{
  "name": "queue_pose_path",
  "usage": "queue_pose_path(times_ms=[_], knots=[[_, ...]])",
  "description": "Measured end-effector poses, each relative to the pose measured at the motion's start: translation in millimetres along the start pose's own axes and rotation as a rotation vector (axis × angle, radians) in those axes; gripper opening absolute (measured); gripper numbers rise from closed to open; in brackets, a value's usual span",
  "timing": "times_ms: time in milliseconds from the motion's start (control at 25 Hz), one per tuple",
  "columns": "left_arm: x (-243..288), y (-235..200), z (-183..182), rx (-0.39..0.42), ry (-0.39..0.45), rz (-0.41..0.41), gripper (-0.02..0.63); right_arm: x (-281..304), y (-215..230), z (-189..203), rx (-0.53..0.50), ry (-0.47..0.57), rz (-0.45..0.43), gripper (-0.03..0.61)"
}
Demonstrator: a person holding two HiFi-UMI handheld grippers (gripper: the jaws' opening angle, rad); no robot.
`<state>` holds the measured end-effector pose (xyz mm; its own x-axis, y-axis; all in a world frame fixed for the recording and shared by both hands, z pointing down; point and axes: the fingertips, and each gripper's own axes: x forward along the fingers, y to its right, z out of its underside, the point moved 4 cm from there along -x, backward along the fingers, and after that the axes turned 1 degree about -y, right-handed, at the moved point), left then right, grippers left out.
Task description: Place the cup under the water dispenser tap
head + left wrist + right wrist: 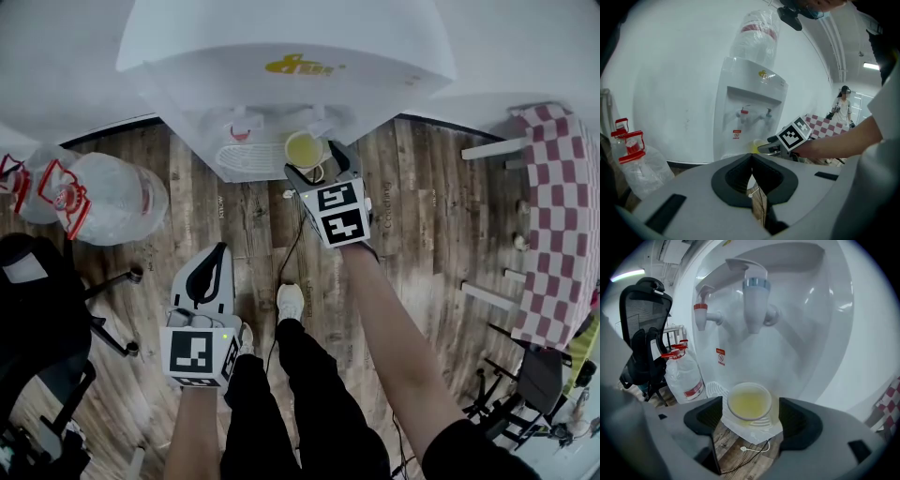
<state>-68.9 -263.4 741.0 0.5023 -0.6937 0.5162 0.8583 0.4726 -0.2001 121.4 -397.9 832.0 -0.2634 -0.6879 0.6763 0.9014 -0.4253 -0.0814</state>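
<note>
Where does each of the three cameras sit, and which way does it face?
Head view: on the person's head, facing steeply down at the water dispenser; shows legs, right forearm, left tongs, right tongs.
Left gripper view: on the left tongs, facing the dispenser's front; shows them shut, plus the right forearm.
Right gripper view: on the right tongs, facing the tap; shows them around the cup.
Shared: head and left gripper views both show the right tongs at the dispenser.

The cup (756,145) — mostly hidden behind the right gripper (762,149) — barely shows.
</note>
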Motion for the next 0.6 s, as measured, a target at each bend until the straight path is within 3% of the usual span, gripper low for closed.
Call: queue_pose_path(times_ms=[440,480,560,600], knots=[[-56,19,-49,0.032,0.003,0.029,0.014,-96,-16,-10,0.066,-0.011,0.023,0.359],[-64,21,-54,0.038,0.005,0.032,0.014,-107,-19,-12,0.072,-0.006,0.027,0.343],[-78,24,-65,0.055,0.013,0.043,0.014,-129,-23,-19,0.079,0.013,0.049,0.234],[-85,26,-71,0.064,0.017,0.049,0.014,-140,-25,-23,0.082,0.023,0.059,0.209]])
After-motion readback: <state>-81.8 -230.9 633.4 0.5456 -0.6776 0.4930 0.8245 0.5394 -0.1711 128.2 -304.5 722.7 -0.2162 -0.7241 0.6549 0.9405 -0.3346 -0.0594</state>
